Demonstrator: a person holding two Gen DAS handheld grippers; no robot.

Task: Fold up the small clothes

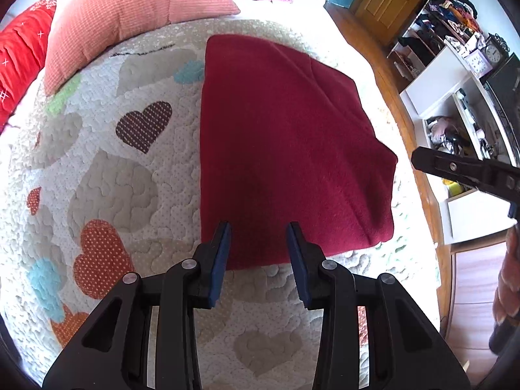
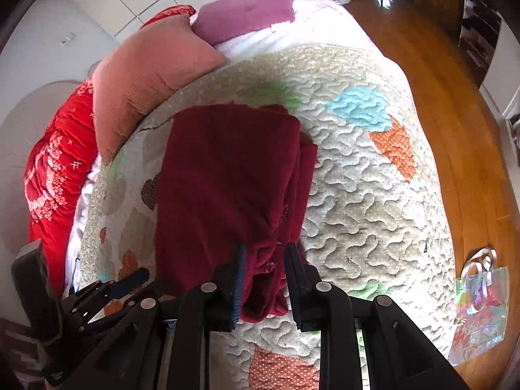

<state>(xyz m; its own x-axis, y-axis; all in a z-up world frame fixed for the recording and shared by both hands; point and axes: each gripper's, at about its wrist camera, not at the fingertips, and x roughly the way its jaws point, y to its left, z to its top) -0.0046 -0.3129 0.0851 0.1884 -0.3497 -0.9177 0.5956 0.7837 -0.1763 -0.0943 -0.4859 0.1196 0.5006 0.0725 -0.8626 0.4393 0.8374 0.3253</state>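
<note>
My left gripper (image 1: 259, 253) hangs with released fingers above the near edge of the folded dark red garment (image 1: 286, 149) on the quilt (image 1: 107, 191); my right gripper's (image 2: 265, 279) fingers flank its near corner, unclenched.

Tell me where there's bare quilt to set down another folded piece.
Bare heart-patterned quilt lies right of the dark red folded fleece garment, out to the bed edge. A narrower strip lies left of it. The head end is crowded by the salmon pillow and red cushion.

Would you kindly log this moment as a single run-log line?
garment: dark red cloth folded on quilt | left tool: open above near edge | right tool: open around a fold
</note>
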